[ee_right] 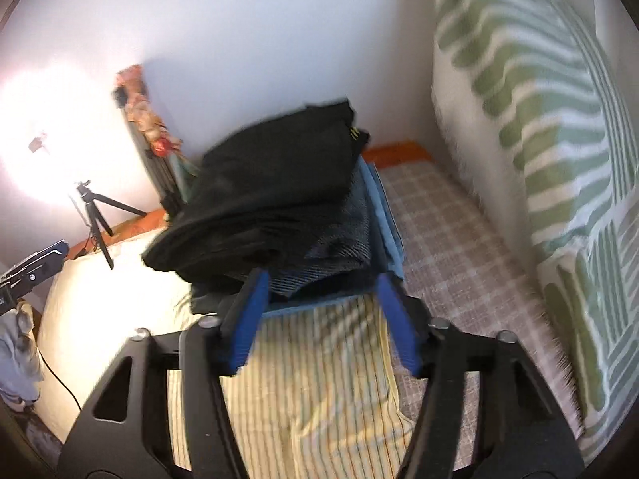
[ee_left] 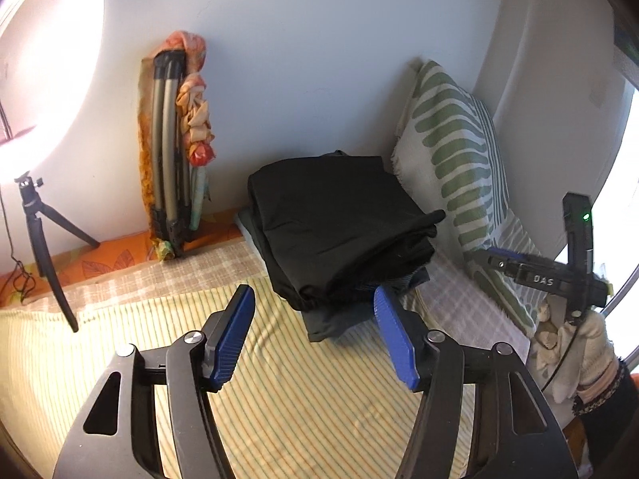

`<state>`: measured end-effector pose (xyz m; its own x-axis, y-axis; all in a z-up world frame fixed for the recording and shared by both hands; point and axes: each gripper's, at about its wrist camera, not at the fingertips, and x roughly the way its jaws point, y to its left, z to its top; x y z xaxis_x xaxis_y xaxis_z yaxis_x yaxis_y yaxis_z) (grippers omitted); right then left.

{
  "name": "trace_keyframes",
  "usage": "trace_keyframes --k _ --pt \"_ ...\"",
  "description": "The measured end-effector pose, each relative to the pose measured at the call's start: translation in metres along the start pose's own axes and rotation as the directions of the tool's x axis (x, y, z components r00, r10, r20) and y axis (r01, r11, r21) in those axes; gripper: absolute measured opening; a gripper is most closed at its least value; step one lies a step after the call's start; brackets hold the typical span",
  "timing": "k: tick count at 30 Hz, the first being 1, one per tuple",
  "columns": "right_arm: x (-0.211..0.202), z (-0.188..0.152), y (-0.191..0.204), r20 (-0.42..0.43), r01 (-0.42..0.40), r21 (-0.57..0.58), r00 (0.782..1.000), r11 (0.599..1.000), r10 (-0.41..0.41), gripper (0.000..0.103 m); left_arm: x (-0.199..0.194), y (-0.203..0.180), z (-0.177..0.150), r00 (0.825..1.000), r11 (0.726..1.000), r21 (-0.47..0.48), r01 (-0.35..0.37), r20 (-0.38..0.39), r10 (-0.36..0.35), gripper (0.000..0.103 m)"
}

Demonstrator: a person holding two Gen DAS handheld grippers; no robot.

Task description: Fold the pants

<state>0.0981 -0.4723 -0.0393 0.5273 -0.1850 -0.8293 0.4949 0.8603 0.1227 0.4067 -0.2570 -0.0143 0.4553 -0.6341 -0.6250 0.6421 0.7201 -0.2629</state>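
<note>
1. Black pants (ee_left: pixel 339 223) already folded, lying on top of a pile (ee_left: pixel 331 319) of other folded clothes, on the bed (ee_left: pixel 120 359) close to the wall and just beside the green striped pillow (ee_left: pixel 459 167).
2. Left gripper (ee_left: pixel 313 299): blue fingers (ee_left: pixel 233 331) spread apart, nothing between them, hovering above the striped sheet.
3. Right gripper (ee_right: pixel 321 283): fingers (ee_right: pixel 247 319) released as well, grasping nothing; this view blurred, so fine detail not sure.
4. Key relation: pile straight ahead of both pairs of fingers and slightly above their tips in the views. In the left view, right fingertip overlapping the lower front edge of the pile; touching or not, cannot tell. In the right view, both tips framing the front edge of the lower layers.
5. Long axis of the folded pants: in the left view, running from the near front corner back towards the wall, a bit diagonal; thick rolled fold facing the fingers.
6. Nearer hand: seemingly the right, its tips close on the pile's front edge; left tips a little lower and more to the left side.
7. Judgement: fold looks finished. If any move remains, probably only a small push or straightening of the front edge, with risk of sliding the top pants off the pile.
</note>
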Motion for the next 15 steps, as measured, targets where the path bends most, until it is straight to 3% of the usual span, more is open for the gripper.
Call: trace_keyframes --k 3,7,15 --pt "-0.017 -0.002 0.02 0.024 0.031 -0.034 0.999 0.999 -0.03 0.067 -0.009 -0.005 -0.004 1.0 1.0 0.013 -0.015 0.014 0.014 0.071" --pt "-0.037 -0.011 0.043 0.074 0.076 -0.07 0.995 0.995 -0.071 0.085 -0.02 -0.007 -0.012 0.999 0.999 0.004 -0.037 0.027 0.037 0.076" --pt "-0.064 -0.039 0.09 0.145 0.163 -0.143 0.979 0.976 -0.142 0.093 -0.047 -0.009 -0.031 0.994 0.996 0.005 -0.091 0.06 0.091 0.078"
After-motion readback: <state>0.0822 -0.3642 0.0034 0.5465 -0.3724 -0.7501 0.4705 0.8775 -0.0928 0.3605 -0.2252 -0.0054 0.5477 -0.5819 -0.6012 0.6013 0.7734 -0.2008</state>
